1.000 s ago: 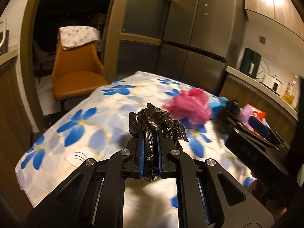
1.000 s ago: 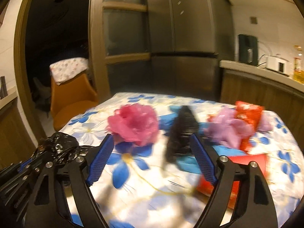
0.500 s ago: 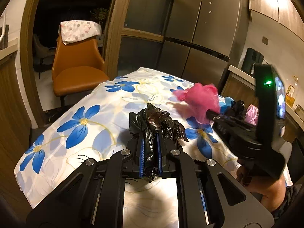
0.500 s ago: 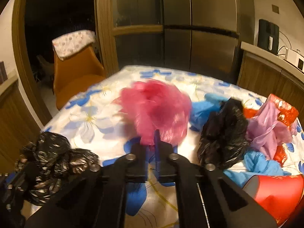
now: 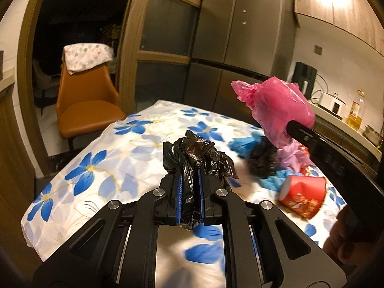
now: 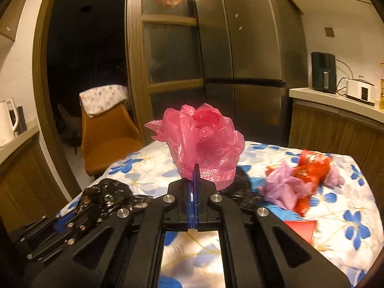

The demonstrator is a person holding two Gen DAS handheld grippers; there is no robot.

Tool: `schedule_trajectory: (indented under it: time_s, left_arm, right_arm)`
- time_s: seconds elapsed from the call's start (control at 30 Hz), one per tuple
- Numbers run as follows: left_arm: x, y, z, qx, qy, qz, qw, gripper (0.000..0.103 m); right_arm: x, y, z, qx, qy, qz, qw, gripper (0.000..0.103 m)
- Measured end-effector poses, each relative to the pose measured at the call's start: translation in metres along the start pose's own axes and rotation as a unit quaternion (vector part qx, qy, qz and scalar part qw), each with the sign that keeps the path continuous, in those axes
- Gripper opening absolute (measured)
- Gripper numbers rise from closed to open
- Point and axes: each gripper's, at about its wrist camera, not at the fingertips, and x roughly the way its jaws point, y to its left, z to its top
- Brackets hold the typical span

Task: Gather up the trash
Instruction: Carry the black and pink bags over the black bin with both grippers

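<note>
My left gripper (image 5: 189, 180) is shut on a crumpled black plastic bag (image 5: 199, 154) and holds it above the flowered tablecloth (image 5: 115, 148). My right gripper (image 6: 195, 170) is shut on a crumpled pink plastic bag (image 6: 201, 141), lifted off the table; it also shows in the left wrist view (image 5: 278, 110). The black bag in the left gripper shows at the lower left of the right wrist view (image 6: 108, 193). On the table lie another black bag (image 5: 261, 158), blue scraps (image 5: 244, 144), a purple bag (image 6: 285, 187), a red wrapper (image 6: 312, 168) and a red paper cup (image 5: 303, 194).
An orange chair (image 5: 84, 103) with a cloth over its back stands beyond the table's left corner. A steel fridge (image 6: 244, 60) is behind the table. A counter (image 6: 336, 100) with appliances runs along the right wall.
My right gripper closed on the pink bag and raised it off the table. My left gripper kept hold of the black bag.
</note>
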Motion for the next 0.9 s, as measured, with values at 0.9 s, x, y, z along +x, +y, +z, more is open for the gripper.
schedule_trajectory:
  time_s: [0.9]
  left_arm:
    - [-0.028, -0.166, 0.003, 0.099, -0.01, -0.142, 0.9848, 0.01]
  right_arm:
    - [-0.145, -0.14, -0.024, 0.054, -0.064, -0.153, 0.985, 0.002]
